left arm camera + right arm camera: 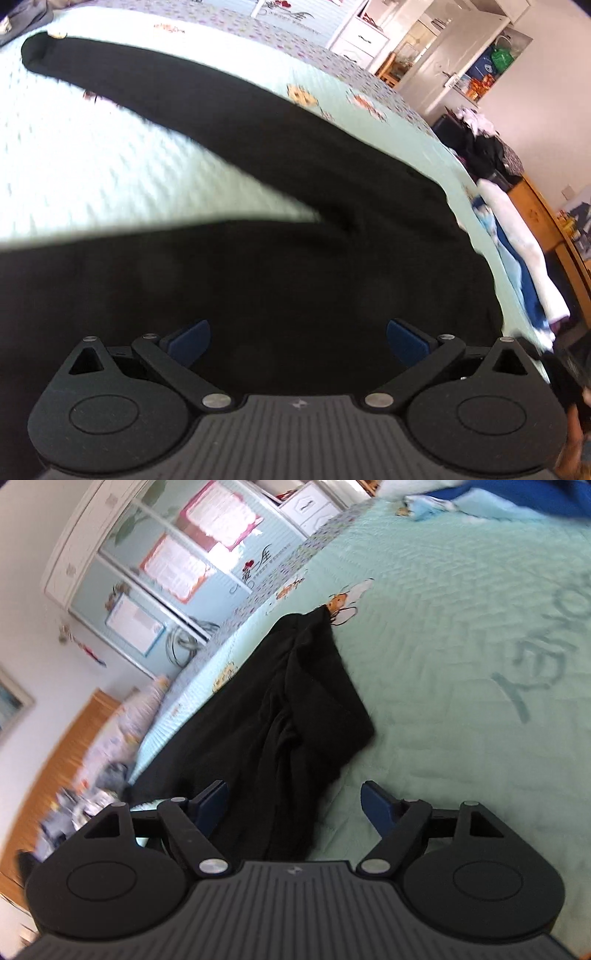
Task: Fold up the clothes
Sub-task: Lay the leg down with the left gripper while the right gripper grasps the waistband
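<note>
Left wrist: my left gripper [298, 338] and right gripper [293, 803] fingers apart, empty above black garment [258, 258] on bed [92, 166]; next I grab an edge ahead of the fingers.

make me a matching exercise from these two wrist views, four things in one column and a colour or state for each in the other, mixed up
Things:
1. black garment
2. bedspread
3. left gripper
4. white drawer unit

Colour or state:
A. pale green, quilted, with cartoon prints
B. jaws apart, nothing clamped
C. spread across the bed, one long part stretching away
D. stands past the far end of the bed

Pairs: 1-C, 2-A, 3-B, 4-D
</note>
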Tool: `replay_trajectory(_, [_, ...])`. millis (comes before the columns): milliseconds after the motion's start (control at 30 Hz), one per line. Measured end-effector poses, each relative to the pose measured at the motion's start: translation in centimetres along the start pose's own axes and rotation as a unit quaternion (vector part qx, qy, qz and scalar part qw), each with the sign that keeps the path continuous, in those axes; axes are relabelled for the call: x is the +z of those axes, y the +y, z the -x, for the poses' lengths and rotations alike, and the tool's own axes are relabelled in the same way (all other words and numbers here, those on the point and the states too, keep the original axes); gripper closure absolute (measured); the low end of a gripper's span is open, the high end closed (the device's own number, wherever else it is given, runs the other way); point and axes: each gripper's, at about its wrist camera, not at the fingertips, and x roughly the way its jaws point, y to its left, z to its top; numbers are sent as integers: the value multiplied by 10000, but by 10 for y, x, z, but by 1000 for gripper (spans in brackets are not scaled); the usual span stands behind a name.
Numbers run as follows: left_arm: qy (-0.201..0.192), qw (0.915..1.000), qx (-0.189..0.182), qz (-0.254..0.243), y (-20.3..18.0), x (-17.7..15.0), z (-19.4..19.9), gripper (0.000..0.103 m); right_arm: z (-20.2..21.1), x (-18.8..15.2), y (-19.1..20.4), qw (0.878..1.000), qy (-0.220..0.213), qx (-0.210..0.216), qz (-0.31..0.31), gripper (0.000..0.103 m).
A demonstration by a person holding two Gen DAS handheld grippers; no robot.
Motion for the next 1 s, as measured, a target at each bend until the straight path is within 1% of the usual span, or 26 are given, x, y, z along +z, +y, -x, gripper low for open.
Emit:
replay_trajectory(67, [39,10000,-21,-65,-2,-12,5,1,-7,3,1,9999,-58,-86,-31,23])
replay_trajectory(100, [42,9999,-25,-105,-2,-16,8,1,-10,4,2,9999,-78,-92,-50,21])
replay_trajectory(167, [22,10000,-24,-34,-2,-27,13,1,-14,2,8,9998,-57,-101,147,20])
replay_trajectory(233, [18,9999,-43,117,1,-31,12,1,-19,-4,14,9989,-42,-73,453,19])
replay_trajectory(267, [29,9998,-55,163,3,-32,11,1,-21,-7,17,9981,-34,-58,607,19])
replay_trajectory(333, [46,9999,-35,134,6,-36,14,1,-22,-8,17,9977,-72,-57,676,25])
replay_trajectory(367, [52,9999,-21,112,7,-35,14,1,-22,-7,17,9975,-92,-58,705,35])
replay_trajectory(400, [53,9999,-14,107,7,-33,13,1,-21,-6,13,9980,-76,-24,629,55])
replay_trajectory(433, [51,9999,-12,112,8,-32,12,1,-21,-4,8,9986,-31,-23,525,72])
replay_trajectory(467, [47,9999,-16,123,8,-31,10,1,-20,-4,4,9992,62,-8,404,96])
replay_trajectory(567, [54,9999,-11,101,7,-30,8,1,-10,-6,-2,9998,22,109,139,96])
replay_trajectory(700, [35,9999,-34,92,6,-28,5,1,3,-6,-8,9998,-118,99,-82,97])
replay_trajectory(767, [18,9999,-78,138,8,-27,5,1,-3,-10,-17,9999,-23,39,-164,97])
replay_trajectory(833, [-2,9996,-145,227,11,-27,6,1,-3,-13,-19,9999,-64,68,-131,98])
replay_trajectory(933, [-35,9990,-259,369,16,-26,8,1,0,-14,-18,9997,-104,84,-183,92])
replay_trajectory(1000, [-79,9984,-341,454,18,-26,10,1,5,-15,-13,9998,-109,24,-143,86])
